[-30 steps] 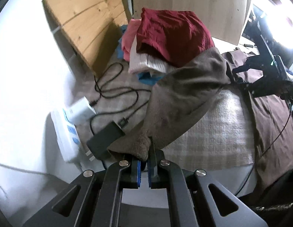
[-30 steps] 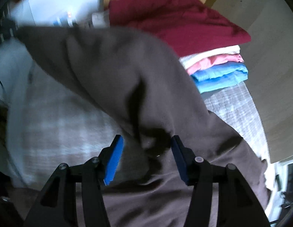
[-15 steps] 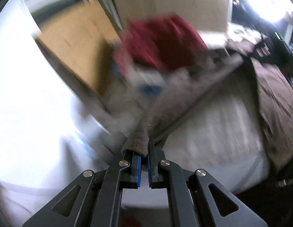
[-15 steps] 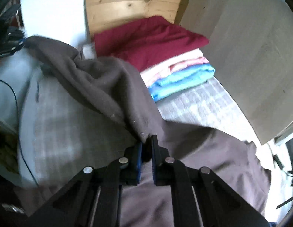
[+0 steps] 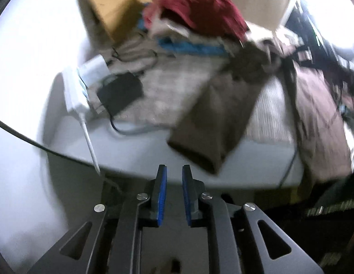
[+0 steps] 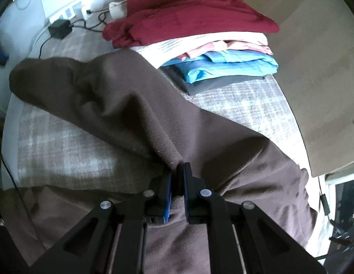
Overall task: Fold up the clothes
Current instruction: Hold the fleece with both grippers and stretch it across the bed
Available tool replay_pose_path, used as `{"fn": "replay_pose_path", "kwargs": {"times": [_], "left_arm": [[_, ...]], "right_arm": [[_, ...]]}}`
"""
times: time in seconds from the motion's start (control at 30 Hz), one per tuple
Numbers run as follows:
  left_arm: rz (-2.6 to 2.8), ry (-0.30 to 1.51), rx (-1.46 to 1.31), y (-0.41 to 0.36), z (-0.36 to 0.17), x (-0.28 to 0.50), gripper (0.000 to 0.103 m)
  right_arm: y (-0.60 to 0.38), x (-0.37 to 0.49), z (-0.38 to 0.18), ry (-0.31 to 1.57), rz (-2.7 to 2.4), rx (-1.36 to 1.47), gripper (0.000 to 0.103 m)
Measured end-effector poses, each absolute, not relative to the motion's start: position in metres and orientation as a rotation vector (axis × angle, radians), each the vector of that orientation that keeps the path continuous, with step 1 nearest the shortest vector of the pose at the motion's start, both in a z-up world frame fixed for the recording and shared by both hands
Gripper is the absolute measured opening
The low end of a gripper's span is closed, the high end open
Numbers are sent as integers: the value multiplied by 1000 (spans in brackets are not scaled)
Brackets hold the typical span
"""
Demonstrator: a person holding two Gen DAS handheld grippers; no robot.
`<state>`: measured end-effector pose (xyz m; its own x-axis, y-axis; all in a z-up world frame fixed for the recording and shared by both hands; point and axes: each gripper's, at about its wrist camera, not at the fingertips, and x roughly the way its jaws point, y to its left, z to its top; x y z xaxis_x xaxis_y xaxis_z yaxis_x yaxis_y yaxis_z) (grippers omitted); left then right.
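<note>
Your right hand-held gripper (image 6: pixel 177 178) pinched the brown garment (image 6: pixel 122 100), which sprawled beside the folded stack (image 6: pixel 199 34); your left hand-held gripper (image 5: pixel 174 180) hung empty, jaws narrowly apart. One-sided pulling risked dragging fabric into that stack.

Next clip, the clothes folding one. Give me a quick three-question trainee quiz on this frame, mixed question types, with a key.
1. True or false: the left gripper is clamped on the brown fleece garment.
2. Multiple choice: which piece tops the folded clothes stack behind the fleece? A) dark red garment B) blue shirt C) pink top
3. Fill in: the right gripper pinches a ridge of the ______ garment.

Key:
1. False. Its blue-padded jaws stand apart with nothing between them; the sleeve end lies free on the pale checked bedspread.
2. A, the dark red garment.
3. Brown fleece.
</note>
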<state>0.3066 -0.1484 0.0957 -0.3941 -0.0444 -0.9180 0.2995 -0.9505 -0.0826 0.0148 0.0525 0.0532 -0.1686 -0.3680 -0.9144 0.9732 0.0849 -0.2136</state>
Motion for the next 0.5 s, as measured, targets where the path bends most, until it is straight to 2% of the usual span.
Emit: {"fn": "replay_pose_path", "kwargs": {"times": [0.03,0.1,0.27,0.33,0.37,0.4,0.5], "left_arm": [[-2465,361,1592,-150,94,300,17],[-2497,335,1614,-151,84,282,32],[-2472,286,1742,-149,55,246,34],[-2447,284,1800,-147,41,238,29],[-2437,262,1820,-143,36,236,14],[-2439,219,1821,-137,35,235,9],[-2434,220,1860,-132,45,234,5]], "right_arm": [[53,15,53,1122,-1407,749,9],[54,15,52,1120,-1407,753,9],[57,14,50,1114,-1408,762,9],[58,14,49,1112,-1408,766,9],[58,14,48,1111,-1408,768,9],[59,14,48,1110,-1408,770,9],[58,11,48,1081,-1403,788,9]]}}
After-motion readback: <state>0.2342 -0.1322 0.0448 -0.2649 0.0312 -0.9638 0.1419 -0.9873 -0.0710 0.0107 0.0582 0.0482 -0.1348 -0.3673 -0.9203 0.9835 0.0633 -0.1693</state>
